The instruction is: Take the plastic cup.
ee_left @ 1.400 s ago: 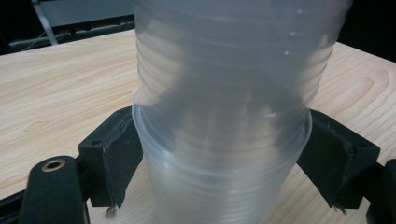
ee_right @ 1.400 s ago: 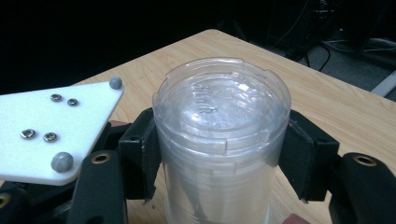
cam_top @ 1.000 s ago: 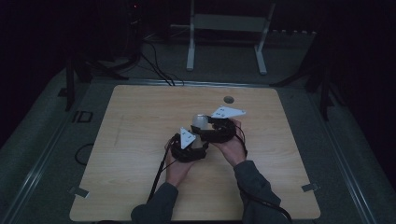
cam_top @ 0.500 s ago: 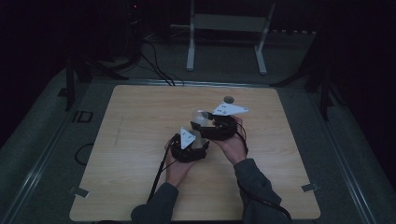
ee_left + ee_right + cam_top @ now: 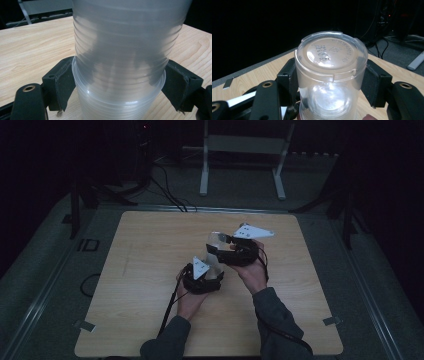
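I had raised the right tongs (image 5: pixel 220 239), clamped on the top cup (image 5: pixel 331 75); the left tongs (image 5: pixel 214 270) gripped the stack (image 5: pixel 120 82) mid-tabletop (image 5: pixel 150 250). Separation appeared underway.

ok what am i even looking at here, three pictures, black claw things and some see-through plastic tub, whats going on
There is no robot here. A person sits at a wooden table in a dark room and holds a hand tool in each hand: a gripper with two black jaws.

The high view looks down from above. The left gripper is nearer the person, and the right gripper is a little farther up the table.

The other two pictures come from small cameras that ride on the grippers and look along the jaws.

Both grippers are closed on one clear plastic container. In the left gripper view the jaws press its ribbed wall on both sides, low down by a wider ring. In the right gripper view the jaws clamp it just under its lid, which has raised lettering and is on.

Beyond the table stands a white frame.
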Action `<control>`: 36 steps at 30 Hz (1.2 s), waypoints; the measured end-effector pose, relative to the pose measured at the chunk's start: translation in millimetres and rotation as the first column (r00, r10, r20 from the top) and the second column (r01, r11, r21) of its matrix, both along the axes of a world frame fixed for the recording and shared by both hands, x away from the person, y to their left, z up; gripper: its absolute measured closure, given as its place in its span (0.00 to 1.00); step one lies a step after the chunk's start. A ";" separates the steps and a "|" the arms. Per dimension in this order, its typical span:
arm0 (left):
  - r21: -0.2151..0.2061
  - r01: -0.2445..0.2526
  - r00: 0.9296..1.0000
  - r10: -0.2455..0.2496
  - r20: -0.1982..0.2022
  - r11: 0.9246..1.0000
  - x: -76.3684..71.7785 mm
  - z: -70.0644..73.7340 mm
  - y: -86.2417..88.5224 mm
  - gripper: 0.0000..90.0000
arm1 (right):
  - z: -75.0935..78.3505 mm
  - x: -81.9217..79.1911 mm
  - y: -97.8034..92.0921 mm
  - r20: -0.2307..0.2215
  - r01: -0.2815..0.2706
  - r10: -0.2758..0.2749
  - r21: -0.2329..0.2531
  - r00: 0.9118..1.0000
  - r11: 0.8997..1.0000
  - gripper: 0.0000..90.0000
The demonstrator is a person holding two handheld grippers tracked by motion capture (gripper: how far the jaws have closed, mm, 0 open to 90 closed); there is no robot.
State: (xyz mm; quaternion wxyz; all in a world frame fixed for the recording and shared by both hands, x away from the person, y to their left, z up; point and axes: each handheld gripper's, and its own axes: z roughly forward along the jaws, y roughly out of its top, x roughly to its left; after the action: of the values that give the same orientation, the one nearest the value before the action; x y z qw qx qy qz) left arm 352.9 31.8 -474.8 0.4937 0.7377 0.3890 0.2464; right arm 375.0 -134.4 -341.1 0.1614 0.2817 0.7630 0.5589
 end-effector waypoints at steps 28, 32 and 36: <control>-0.020 0.002 1.000 -0.002 0.007 1.000 -13.7 7.0 11.1 0.17 | 32.9 -12.7 -23.9 0.064 0.020 -0.022 0.031 0.998 0.999 0.42; -0.011 -0.002 1.000 0.003 0.008 1.000 -16.5 5.6 16.6 0.17 | 33.1 -14.5 -34.4 0.064 0.037 -0.038 0.027 0.997 0.999 0.42; -0.009 -0.005 1.000 0.005 0.007 1.000 -18.6 5.5 20.9 0.17 | 32.2 -16.2 -43.2 0.058 0.054 -0.055 0.020 0.997 0.998 0.42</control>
State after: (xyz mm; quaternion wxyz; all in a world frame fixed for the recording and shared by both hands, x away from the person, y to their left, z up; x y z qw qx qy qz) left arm 334.4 52.7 -469.3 0.4977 0.7337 0.3901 0.2487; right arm 358.8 -177.7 -308.9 0.1964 0.2874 0.7449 0.5692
